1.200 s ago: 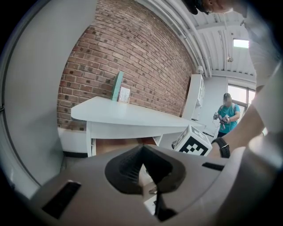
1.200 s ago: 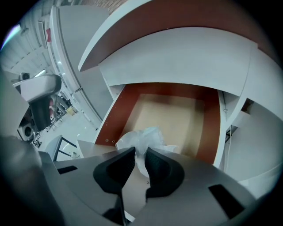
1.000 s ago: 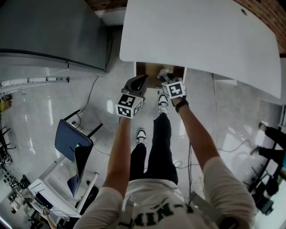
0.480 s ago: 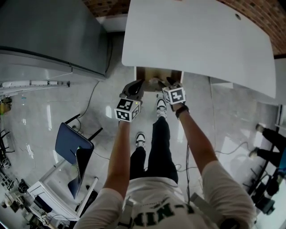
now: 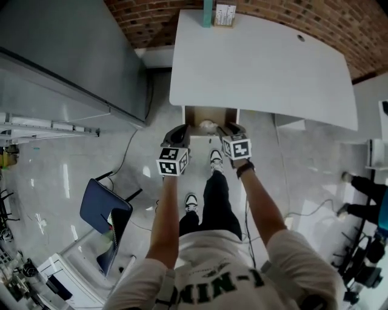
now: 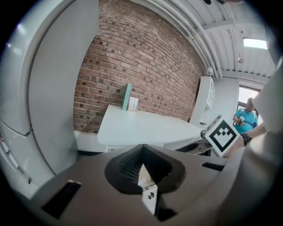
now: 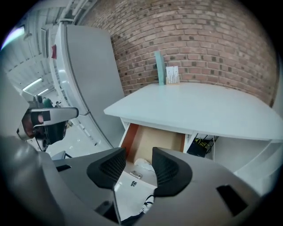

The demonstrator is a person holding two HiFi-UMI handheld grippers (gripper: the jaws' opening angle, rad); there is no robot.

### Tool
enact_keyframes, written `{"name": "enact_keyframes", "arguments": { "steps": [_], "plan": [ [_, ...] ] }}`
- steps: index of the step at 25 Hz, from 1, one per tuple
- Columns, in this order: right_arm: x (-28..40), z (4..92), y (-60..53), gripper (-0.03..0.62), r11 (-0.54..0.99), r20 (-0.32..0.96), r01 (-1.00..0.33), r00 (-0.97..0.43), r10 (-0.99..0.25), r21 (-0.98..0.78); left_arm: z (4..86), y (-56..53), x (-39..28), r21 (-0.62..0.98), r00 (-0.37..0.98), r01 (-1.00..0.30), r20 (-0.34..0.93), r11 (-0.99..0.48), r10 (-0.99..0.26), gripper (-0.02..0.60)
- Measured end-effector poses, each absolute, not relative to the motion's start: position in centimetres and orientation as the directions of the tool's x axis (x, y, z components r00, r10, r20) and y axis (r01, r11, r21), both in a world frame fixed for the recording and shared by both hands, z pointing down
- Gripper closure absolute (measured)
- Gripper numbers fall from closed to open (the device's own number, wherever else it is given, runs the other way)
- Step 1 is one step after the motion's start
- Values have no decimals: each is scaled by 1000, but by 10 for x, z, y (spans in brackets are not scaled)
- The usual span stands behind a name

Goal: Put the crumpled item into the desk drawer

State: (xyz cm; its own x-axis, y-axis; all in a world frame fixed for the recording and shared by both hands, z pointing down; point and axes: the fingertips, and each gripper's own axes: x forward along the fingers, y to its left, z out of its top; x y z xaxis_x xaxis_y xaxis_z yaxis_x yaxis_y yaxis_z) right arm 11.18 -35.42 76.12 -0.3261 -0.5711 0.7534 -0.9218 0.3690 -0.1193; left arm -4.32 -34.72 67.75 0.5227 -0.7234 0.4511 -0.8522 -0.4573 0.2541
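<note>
**Crumpled item released into the open drawer**

Since a second ago the right gripper (image 7: 138, 158) has been drawn back from the drawer (image 7: 153, 139). Its jaws have been spread wide, and the crumpled item (image 7: 144, 165), then at its tips, has been left behind inside. The jaws are now held fully apart with nothing pressed between the pads. The crumpled item is seen through the gap, just beyond the tips and clear of them. It lies in the front part of the drawer, close behind the white drawer front (image 7: 131, 189).

The left gripper (image 6: 142, 155) is kept clenched, its pads brought together on nothing. It is held just to the left of the right gripper, short of the drawer's left corner.

The drawer is pulled out from under the near edge of the desk (image 5: 260, 66), straight ahead of both grippers. A light brown inside is shown, with the pale crumpled item resting on its bottom.

The white desk top is spread out ahead of the grippers. At its far edge a teal upright item (image 5: 208, 12) and a small white box (image 5: 225, 13) are set side by side against the brick wall (image 5: 151, 18).

A tall grey cabinet (image 5: 66, 54) is placed to the left of the left gripper. A glossy pale floor (image 5: 73, 169) is seen below both grippers. A blue chair (image 5: 103, 209) stands behind and to the left of them.
</note>
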Motion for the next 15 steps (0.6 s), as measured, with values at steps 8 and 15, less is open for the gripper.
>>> {"name": "enact_keyframes", "arguments": {
  "steps": [8, 15],
  "plan": [
    [124, 673, -333, 434, 251, 639, -956, -287, -713, -150, 613, -330, -51, 217, 512, -858, 425, -465, -746, 583],
    [125, 588, -318, 459, 212, 512, -966, -257, -820, -147, 542, -321, -54, 163, 519, -854, 344, -494, -783, 583]
  ]
}}
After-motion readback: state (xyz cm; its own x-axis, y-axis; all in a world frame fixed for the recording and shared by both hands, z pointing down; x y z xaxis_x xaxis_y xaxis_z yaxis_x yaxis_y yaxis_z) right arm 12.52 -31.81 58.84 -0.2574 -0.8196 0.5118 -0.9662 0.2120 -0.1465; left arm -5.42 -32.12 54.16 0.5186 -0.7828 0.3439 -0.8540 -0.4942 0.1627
